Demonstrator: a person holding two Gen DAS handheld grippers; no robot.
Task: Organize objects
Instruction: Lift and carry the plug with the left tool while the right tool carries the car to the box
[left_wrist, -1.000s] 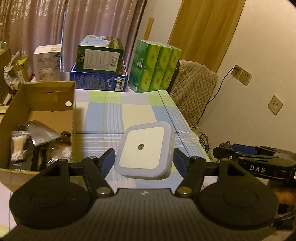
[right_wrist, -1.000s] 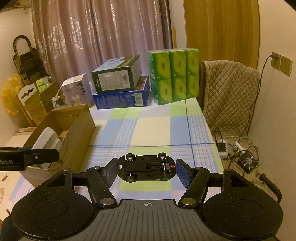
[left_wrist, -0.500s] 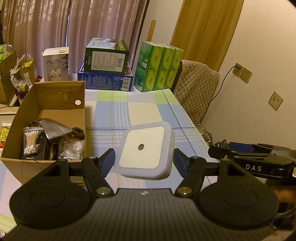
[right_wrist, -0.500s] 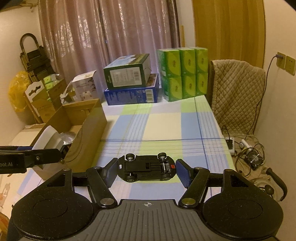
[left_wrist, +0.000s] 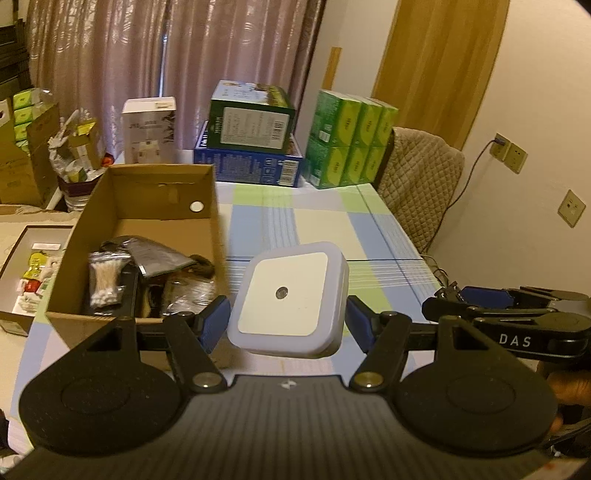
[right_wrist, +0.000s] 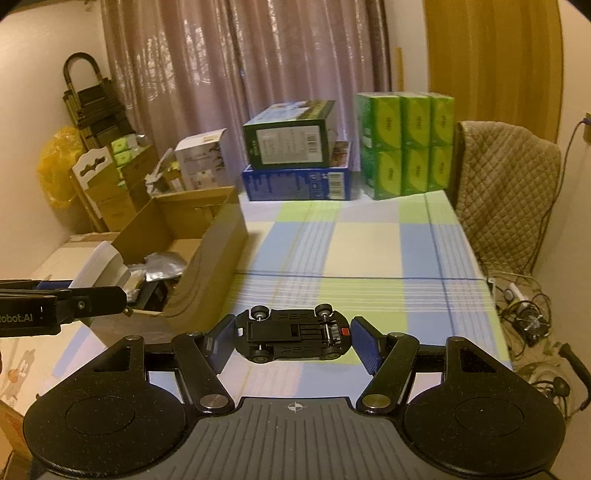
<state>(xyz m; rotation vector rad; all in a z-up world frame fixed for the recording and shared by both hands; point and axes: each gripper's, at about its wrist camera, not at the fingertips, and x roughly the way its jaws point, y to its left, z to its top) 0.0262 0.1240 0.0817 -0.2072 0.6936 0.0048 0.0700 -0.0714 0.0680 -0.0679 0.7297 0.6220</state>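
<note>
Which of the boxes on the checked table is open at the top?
The brown cardboard box at the table's left edge. It is open-topped with items inside; the white box, dark green box and blue box are closed.

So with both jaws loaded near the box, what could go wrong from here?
1. The night light is pinched only at its side edges and could twist free before reaching the cardboard box.
2. The toy car is held end to end and could slip.
3. The box is already cluttered.

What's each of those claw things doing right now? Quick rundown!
Left gripper shut on white night light, beside cardboard box. Right gripper shut on toy car, underside up, above table. Path to box unobstructed.
</note>
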